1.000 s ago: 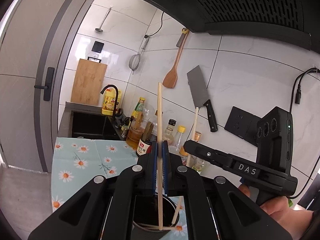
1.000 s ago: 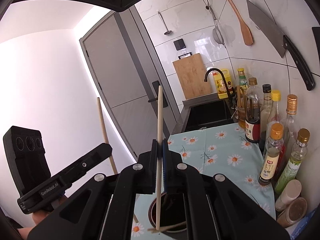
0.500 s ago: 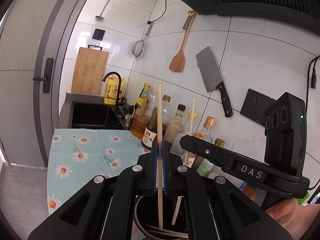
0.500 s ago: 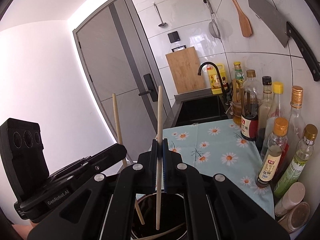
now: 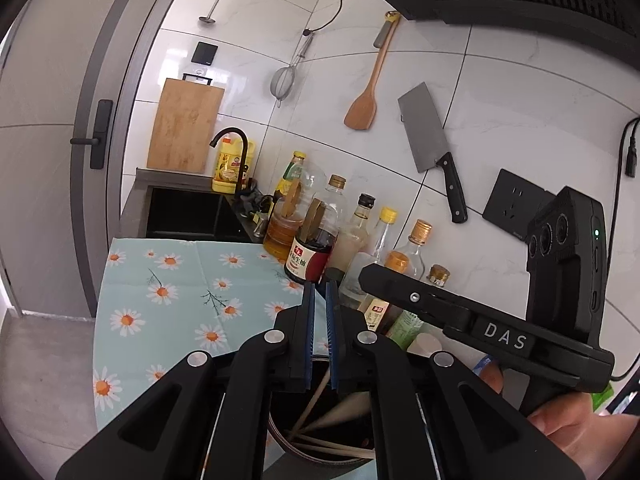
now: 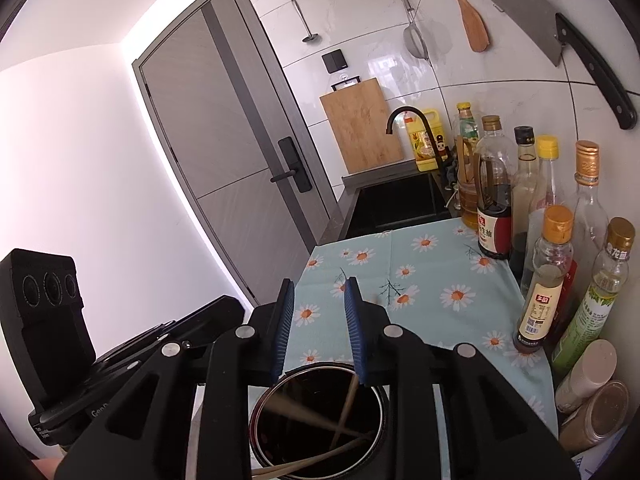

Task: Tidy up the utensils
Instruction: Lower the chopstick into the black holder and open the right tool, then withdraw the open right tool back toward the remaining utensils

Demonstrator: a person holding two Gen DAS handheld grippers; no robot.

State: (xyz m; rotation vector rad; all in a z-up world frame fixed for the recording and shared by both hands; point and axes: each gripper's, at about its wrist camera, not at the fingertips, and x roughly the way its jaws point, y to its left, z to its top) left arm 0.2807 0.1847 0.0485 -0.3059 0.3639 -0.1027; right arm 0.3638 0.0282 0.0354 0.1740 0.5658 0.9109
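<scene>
Wooden chopsticks (image 6: 340, 436) lie loose inside the dark round holder (image 6: 256, 412) on the daisy cloth (image 6: 436, 280). Above it, the left gripper (image 5: 320, 300) shows a narrow empty gap, and the right gripper (image 6: 318, 294) has just been opening, nothing between its pads.

Right wrist view, counted by kind.
- Chopsticks (image 6: 348, 396): at least four, crossed inside the cup at bottom centre. They overlap, so the exact number is unclear.
- Holder cup (image 6: 253, 420): one.
- Bottles (image 6: 494, 200): eight in the row down the right side.
- Yellow jug (image 6: 424, 140): one.
- Shaker jars (image 6: 584, 372): two, lower right.
- On the wall, upper right, one each: ladle (image 6: 304, 20), strainer (image 6: 416, 42), wooden spatula (image 6: 472, 24), cleaver (image 6: 520, 4).
- Cutting board (image 6: 360, 128): one.
- Faucet (image 6: 404, 114): one.
- Daisy cloth (image 6: 432, 280): one.
</scene>
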